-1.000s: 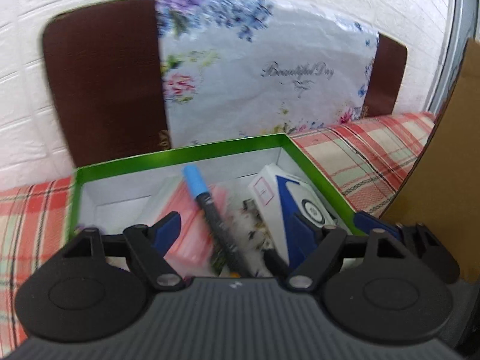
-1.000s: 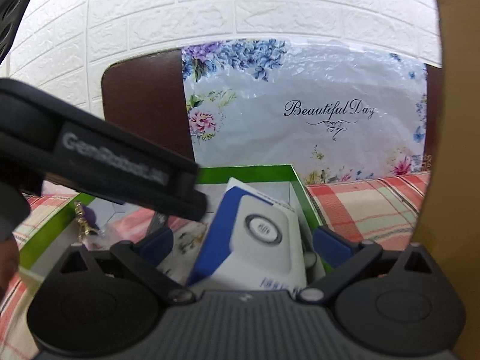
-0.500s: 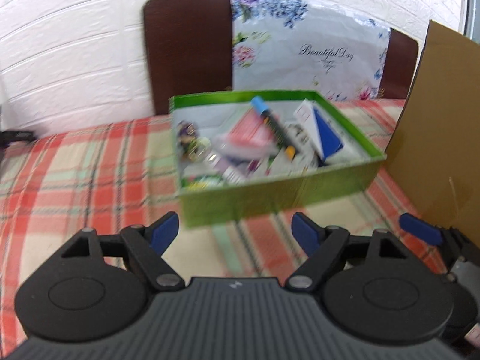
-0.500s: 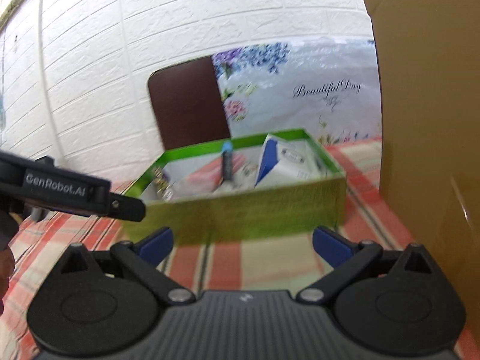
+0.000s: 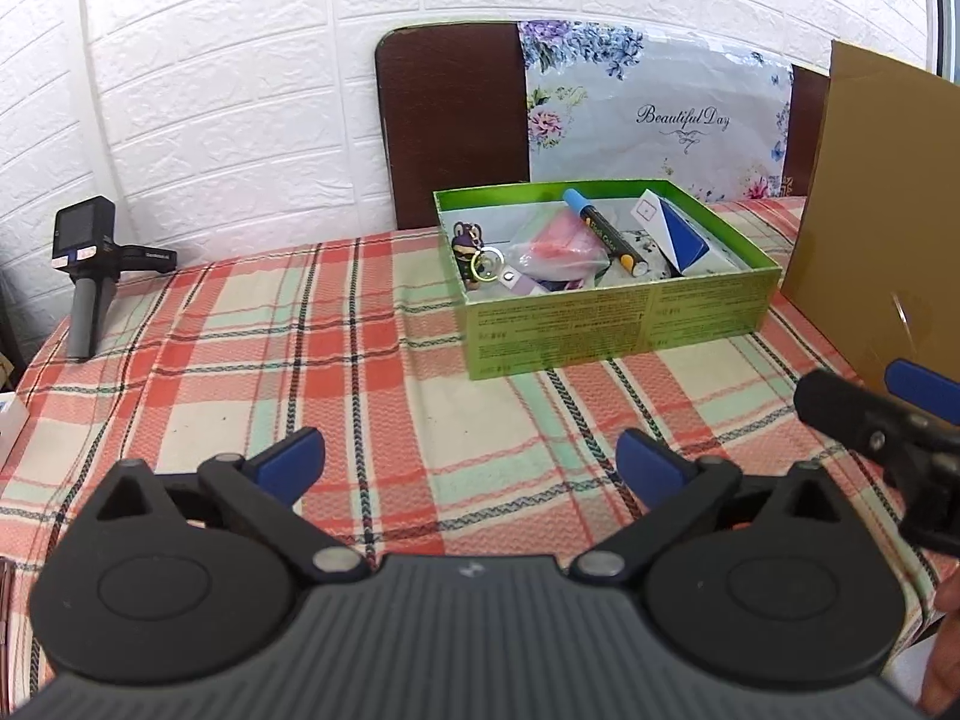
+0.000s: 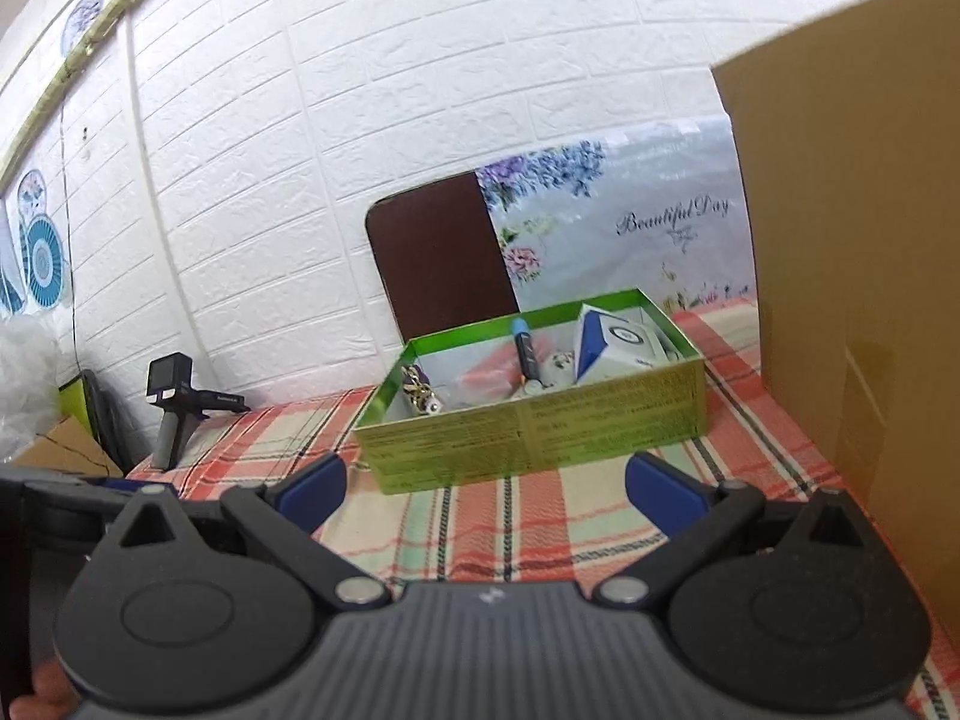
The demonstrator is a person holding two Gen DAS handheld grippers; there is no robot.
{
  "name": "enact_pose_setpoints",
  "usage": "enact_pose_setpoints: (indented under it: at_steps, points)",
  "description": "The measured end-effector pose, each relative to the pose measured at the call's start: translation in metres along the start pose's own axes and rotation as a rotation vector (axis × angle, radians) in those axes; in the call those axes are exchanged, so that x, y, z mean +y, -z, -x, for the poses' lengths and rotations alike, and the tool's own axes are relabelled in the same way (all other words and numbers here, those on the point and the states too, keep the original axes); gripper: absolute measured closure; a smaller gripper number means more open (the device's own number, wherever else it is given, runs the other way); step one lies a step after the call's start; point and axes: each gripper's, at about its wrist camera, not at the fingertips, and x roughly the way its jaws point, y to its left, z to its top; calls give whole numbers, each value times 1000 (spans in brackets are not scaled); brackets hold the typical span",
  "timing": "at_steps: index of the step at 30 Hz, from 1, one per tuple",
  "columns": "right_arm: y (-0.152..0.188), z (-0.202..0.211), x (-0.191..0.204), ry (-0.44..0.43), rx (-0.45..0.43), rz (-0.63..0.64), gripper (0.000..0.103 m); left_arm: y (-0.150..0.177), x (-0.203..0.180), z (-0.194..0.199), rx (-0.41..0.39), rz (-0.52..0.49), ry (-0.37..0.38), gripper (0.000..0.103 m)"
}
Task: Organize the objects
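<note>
Green box [image 5: 606, 324] holds marker [image 5: 603, 231], keychain [image 5: 474, 252], pink packet [image 5: 555, 243]. Both tools, left [image 5: 471, 462] (just widened) and right [image 6: 486, 483], spread, empty. Tabletop [image 5: 270, 330] shows nothing loose; task likely complete.

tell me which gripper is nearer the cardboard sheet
Right. The right gripper hovers open just beside the cardboard sheet, which fills that view's right edge. The left gripper, also open and empty, sits further left, over bare tablecloth.
</note>
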Motion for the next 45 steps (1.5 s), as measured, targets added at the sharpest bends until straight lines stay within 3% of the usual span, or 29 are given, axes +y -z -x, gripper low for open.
enact_pose_setpoints:
  at_steps: [4, 13, 24, 29, 45]
  points:
    - [2, 0, 8, 31, 20, 33, 0, 2, 5, -1, 6, 37, -7, 0]
    - [9, -14, 8, 19, 89, -35, 0, 13, 13, -3, 9, 31, -79, 0]
    - [3, -12, 5, 6, 49, -49, 0, 11, 7, -6, 5, -6, -154, 0]
    - [4, -13, 6, 17, 31, -24, 0, 12, 4, -7, 10, -8, -140, 0]
    - [14, -24, -7, 35, 58, -59, 0, 14, -7, -10, 22, -68, -202, 0]
